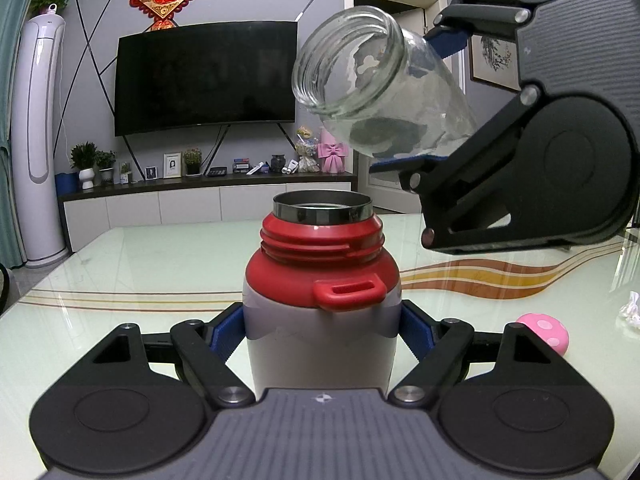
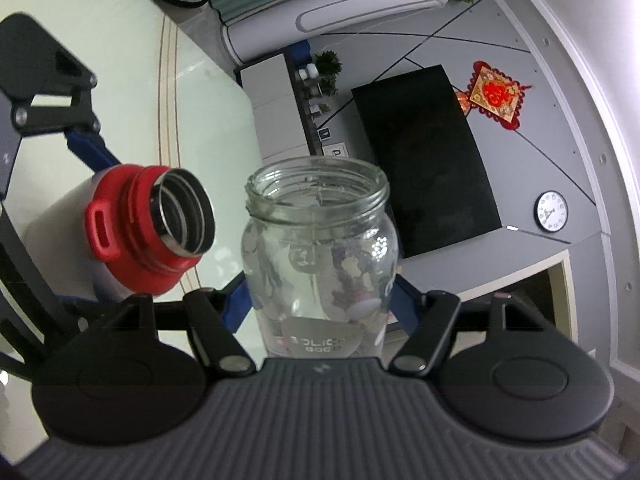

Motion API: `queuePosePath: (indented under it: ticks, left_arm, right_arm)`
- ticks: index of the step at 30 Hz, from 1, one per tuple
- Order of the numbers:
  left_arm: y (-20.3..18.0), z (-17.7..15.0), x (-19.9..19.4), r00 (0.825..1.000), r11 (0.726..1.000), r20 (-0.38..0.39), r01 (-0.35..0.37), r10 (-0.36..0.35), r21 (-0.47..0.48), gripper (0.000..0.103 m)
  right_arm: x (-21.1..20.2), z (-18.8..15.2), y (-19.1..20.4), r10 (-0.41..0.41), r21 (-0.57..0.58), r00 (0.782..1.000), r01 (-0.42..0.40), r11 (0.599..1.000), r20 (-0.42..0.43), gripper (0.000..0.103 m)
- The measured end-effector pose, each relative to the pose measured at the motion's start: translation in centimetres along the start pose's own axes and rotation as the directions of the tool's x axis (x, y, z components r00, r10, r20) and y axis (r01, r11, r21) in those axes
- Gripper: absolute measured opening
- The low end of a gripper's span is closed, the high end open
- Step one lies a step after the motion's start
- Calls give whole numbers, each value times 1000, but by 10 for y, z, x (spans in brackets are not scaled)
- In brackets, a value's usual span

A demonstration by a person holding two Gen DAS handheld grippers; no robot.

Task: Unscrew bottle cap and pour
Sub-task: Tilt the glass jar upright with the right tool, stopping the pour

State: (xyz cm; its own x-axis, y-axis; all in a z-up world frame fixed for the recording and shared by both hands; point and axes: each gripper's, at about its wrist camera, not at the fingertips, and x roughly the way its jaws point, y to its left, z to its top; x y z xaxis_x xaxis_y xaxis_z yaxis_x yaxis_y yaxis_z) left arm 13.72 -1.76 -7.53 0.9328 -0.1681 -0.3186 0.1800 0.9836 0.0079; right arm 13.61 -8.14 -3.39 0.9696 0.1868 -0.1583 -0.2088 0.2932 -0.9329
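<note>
A white thermos bottle (image 1: 320,312) with a red collar and an open steel mouth stands upright on the glass table (image 1: 120,264). My left gripper (image 1: 322,330) is shut on its body. My right gripper (image 2: 320,304) is shut on a clear glass jar (image 2: 320,252) with no lid. In the left wrist view the jar (image 1: 376,88) is tilted, its mouth pointing left and down, above and right of the thermos mouth. The thermos also shows in the right wrist view (image 2: 148,224), left of the jar. I see no liquid stream. No cap is in view.
A pink spotted mushroom-shaped object (image 1: 544,334) lies on the table to the right of the thermos. A crumpled white scrap (image 1: 632,310) sits at the right edge. A TV (image 1: 204,76) and a cabinet stand beyond the table's far edge.
</note>
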Motion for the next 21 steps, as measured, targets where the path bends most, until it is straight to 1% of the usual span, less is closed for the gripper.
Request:
queuePosePath:
  ticks: [9, 11, 14, 19, 21]
  left_arm:
    - [1, 1, 0, 1000, 1000, 0, 0, 0, 0, 83]
    - [1, 1, 0, 1000, 1000, 0, 0, 0, 0, 83]
    - [0, 1, 0, 1000, 1000, 0, 0, 0, 0, 83]
    - [0, 1, 0, 1000, 1000, 1, 0, 0, 0, 83]
    - [0, 1, 1, 1000, 1000, 1, 0, 0, 0, 83]
  right_arm:
    - [-1, 1, -10, 22, 96, 1000, -21, 995, -17, 70]
    - [-2, 1, -13, 32, 134, 999, -29, 991, -24, 70]
    - [-2, 1, -16, 27, 170, 999, -21, 985, -34, 70]
    - [-3, -1, -24, 41, 247, 998, -27, 969, -52, 70]
    - [-4, -3, -28, 53, 290, 997, -32, 956, -63, 70]
